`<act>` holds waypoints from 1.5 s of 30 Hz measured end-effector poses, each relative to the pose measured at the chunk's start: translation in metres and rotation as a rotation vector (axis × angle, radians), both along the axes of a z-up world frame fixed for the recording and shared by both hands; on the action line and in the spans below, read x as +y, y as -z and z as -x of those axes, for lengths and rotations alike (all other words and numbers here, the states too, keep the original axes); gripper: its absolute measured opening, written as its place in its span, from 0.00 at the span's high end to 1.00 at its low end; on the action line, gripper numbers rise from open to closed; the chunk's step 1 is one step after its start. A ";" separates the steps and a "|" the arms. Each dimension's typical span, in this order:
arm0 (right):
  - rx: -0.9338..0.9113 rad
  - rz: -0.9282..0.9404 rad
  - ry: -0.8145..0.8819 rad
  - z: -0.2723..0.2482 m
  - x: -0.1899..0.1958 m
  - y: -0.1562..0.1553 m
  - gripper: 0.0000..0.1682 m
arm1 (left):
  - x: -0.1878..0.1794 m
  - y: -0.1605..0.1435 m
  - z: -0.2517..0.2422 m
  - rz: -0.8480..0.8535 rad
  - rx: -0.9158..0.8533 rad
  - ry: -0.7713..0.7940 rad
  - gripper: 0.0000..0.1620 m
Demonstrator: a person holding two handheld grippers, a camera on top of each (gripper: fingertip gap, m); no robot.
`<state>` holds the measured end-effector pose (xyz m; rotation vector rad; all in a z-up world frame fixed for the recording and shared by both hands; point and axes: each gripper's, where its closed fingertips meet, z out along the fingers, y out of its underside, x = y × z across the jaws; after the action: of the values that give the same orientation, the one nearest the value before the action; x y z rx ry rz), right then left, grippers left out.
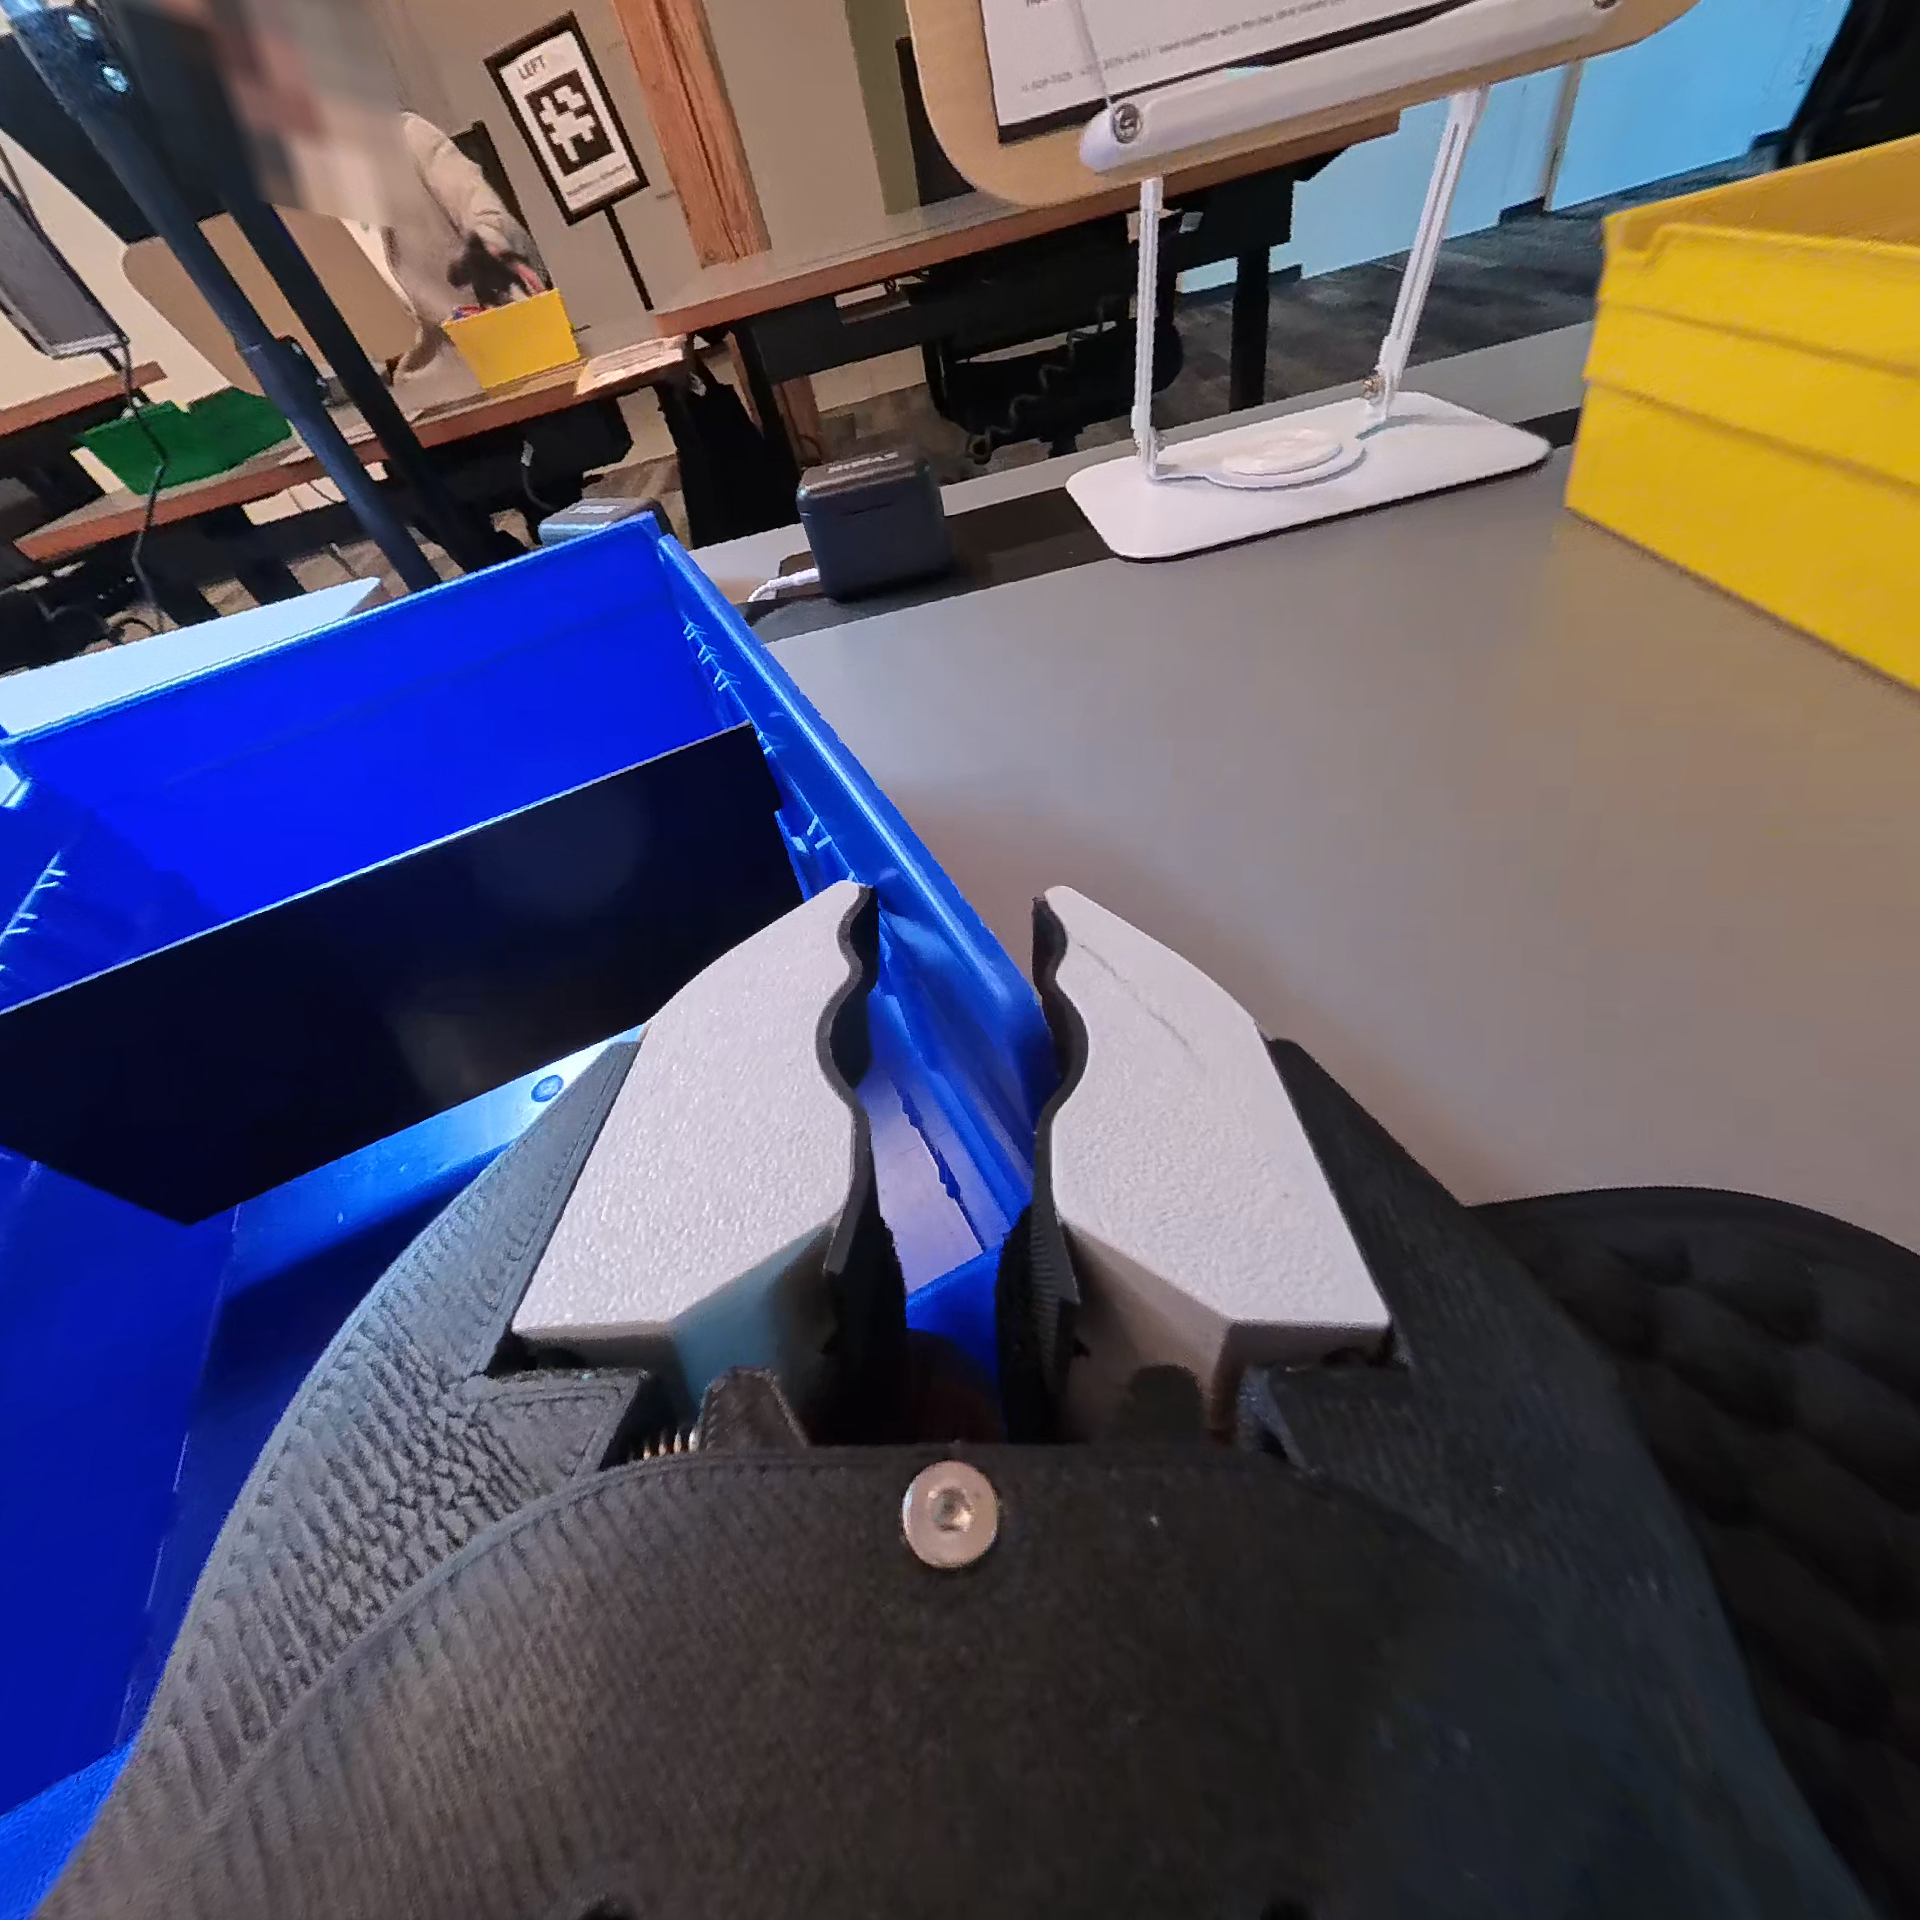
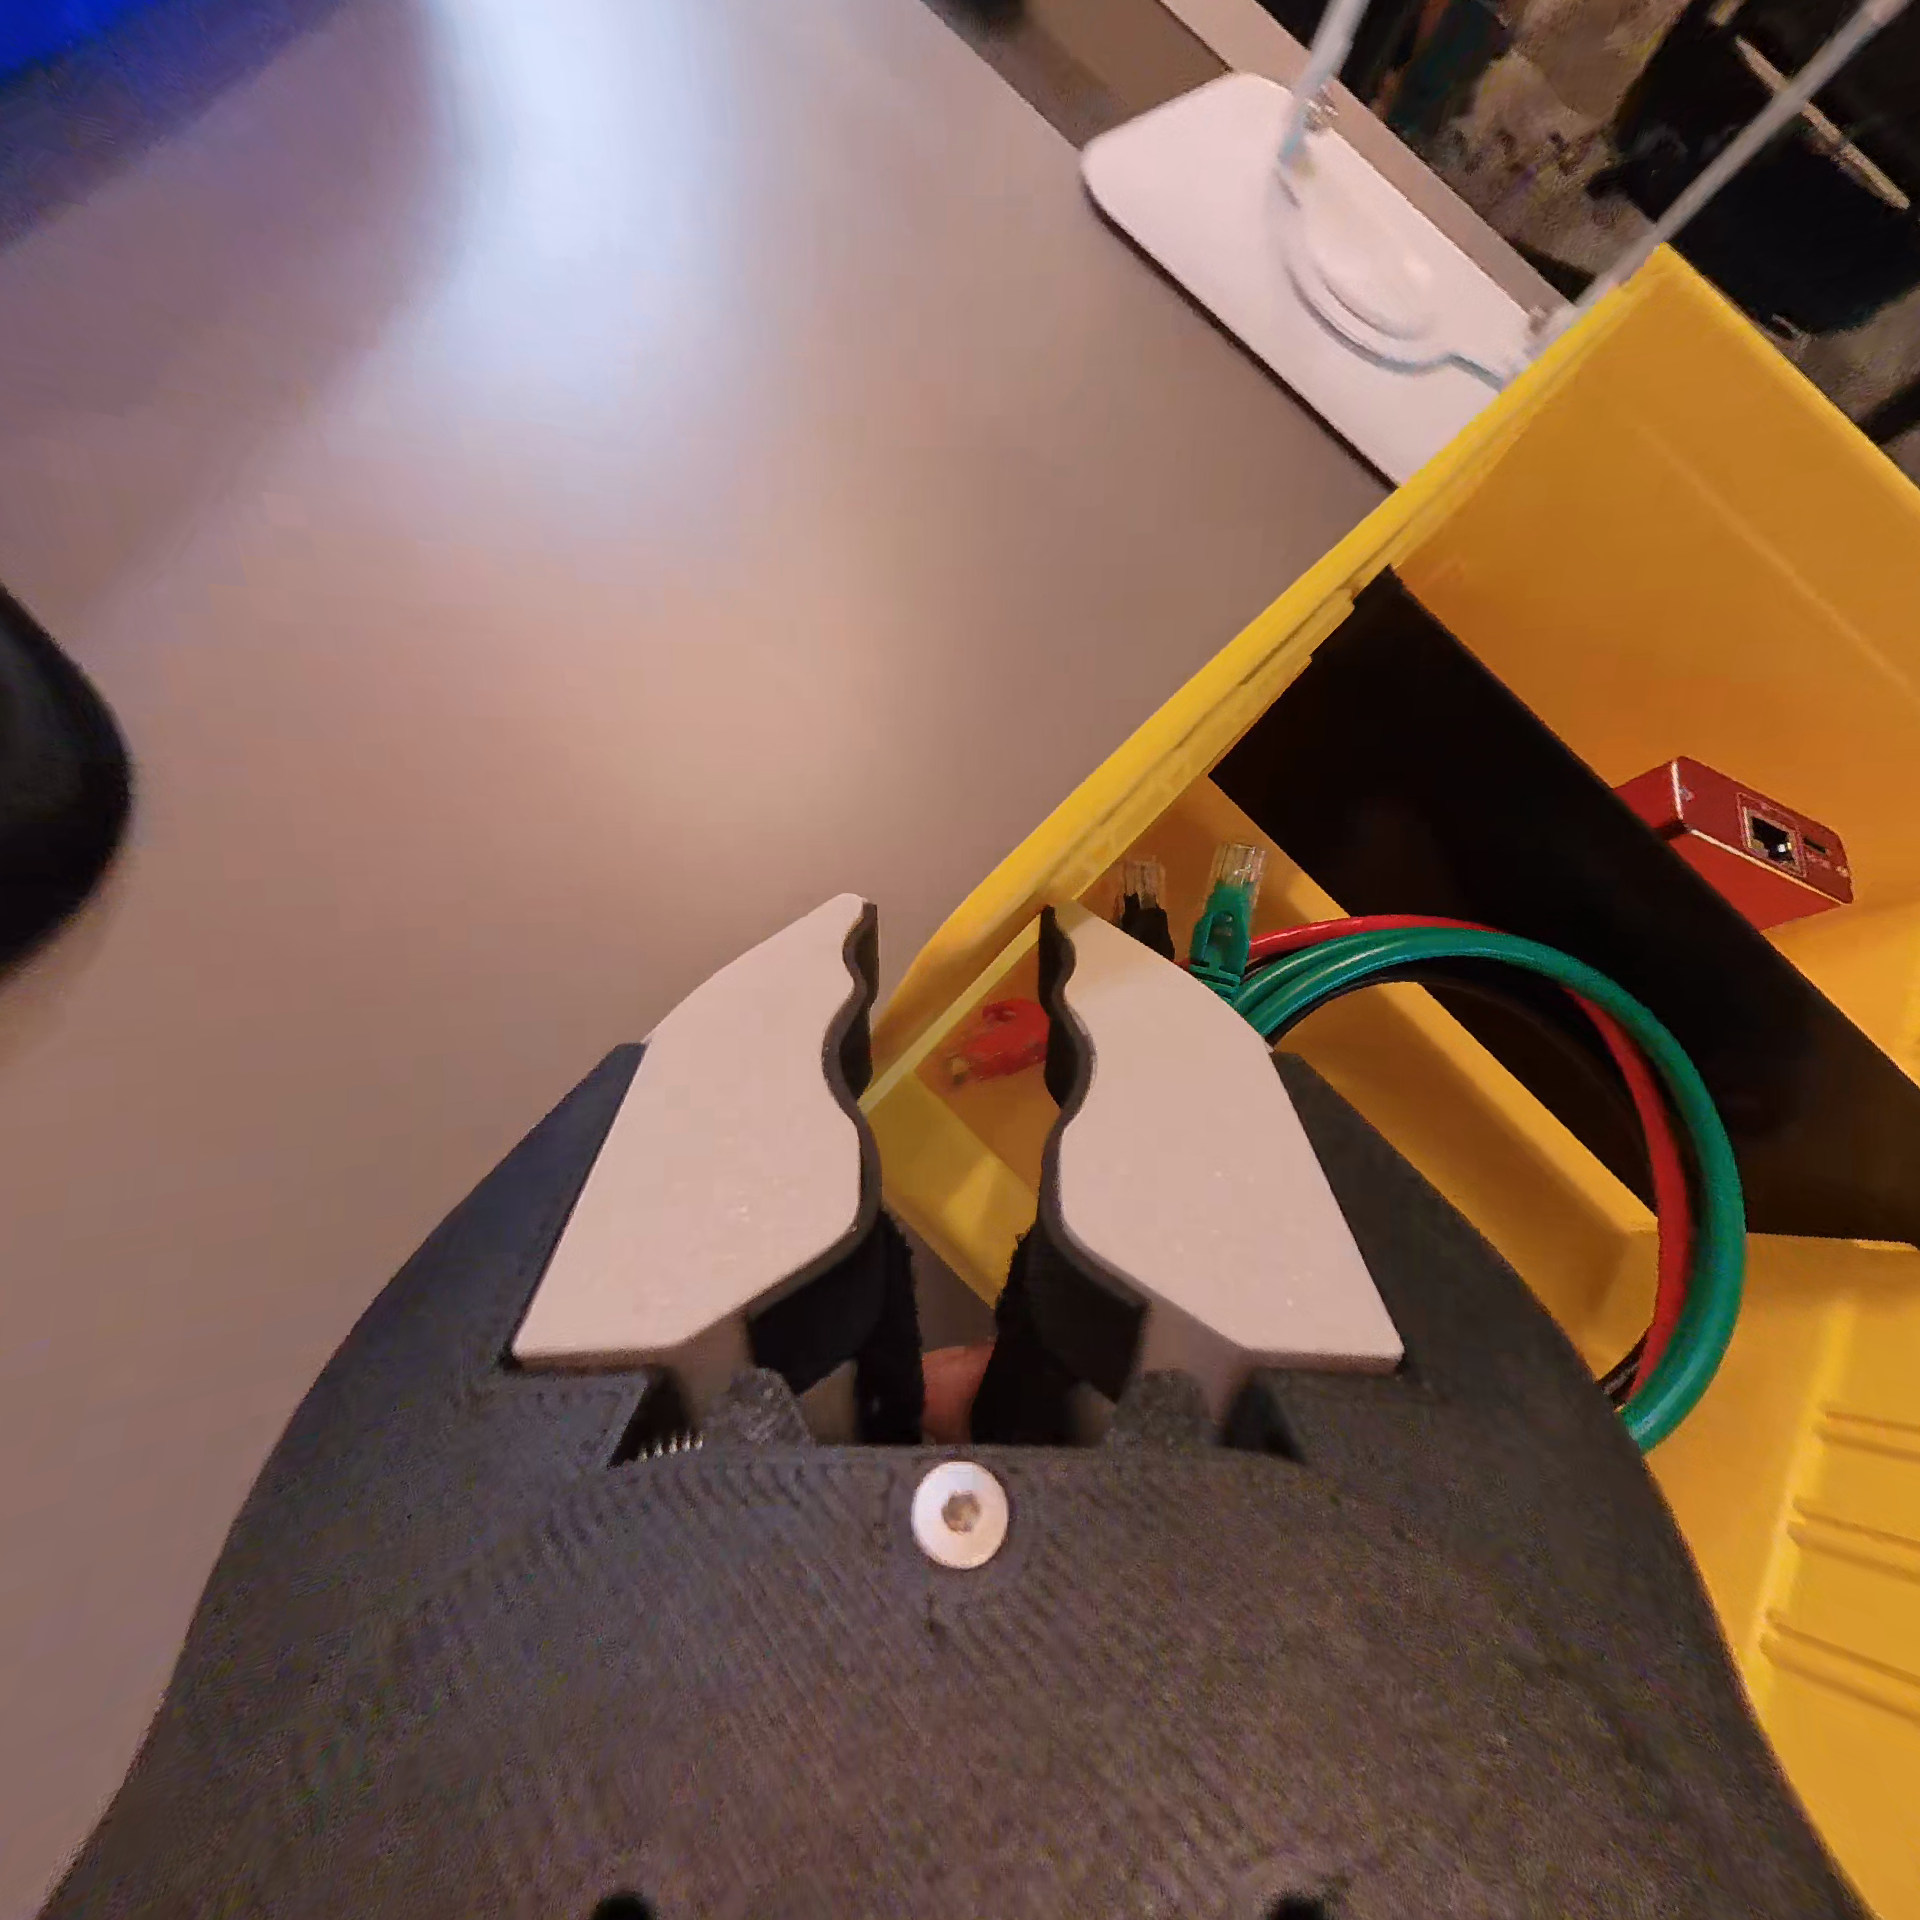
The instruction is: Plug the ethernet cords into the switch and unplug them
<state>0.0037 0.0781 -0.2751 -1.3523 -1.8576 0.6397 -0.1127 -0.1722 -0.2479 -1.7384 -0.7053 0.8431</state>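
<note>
The ethernet cords [image 2: 1673,1132], a green, a red and a black one looped together, lay coiled in the near compartment of the yellow bin [image 2: 1621,582], their plugs free against its left wall, with the green plug [image 2: 1226,914] standing up beside a dark one. The switch [image 2: 1745,842], a small red box with an open port facing me, sat in the next compartment behind a black divider [image 2: 1455,790]. Nothing was plugged in, so by my reckoning the whole task was still ahead: fetch both out, plug, then unplug. My right gripper [image 2: 956,935] hovered over the bin's near left corner, its jaws spread and empty. My left gripper [image 1: 956,914] hung over the right wall of the blue bin [image 1: 416,665], jaws likewise spread and holding nothing. Between the two bins the grey desk [image 1: 1299,810] offered a broad bare stretch for working; a white lamp base [image 1: 1309,478] and a small dark box [image 1: 873,520] stood only at its far edge.
</note>
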 end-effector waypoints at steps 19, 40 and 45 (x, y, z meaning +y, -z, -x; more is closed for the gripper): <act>0.001 -0.004 -0.389 0.077 -0.181 -0.002 0.81 | -0.003 -0.002 -0.001 -0.089 -0.070 0.047 0.81; 0.038 0.055 -0.568 0.107 -0.247 -0.003 0.79 | -0.013 -0.004 0.015 -0.166 -0.077 0.009 0.79; 0.050 0.087 -0.592 0.111 -0.254 -0.004 0.79 | -0.015 -0.005 0.015 -0.193 -0.097 0.025 0.75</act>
<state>-0.1077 -0.1760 -0.2713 -0.8120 -2.2179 1.0471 -0.1273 -0.1872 -0.2424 -1.6187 -0.8012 0.6544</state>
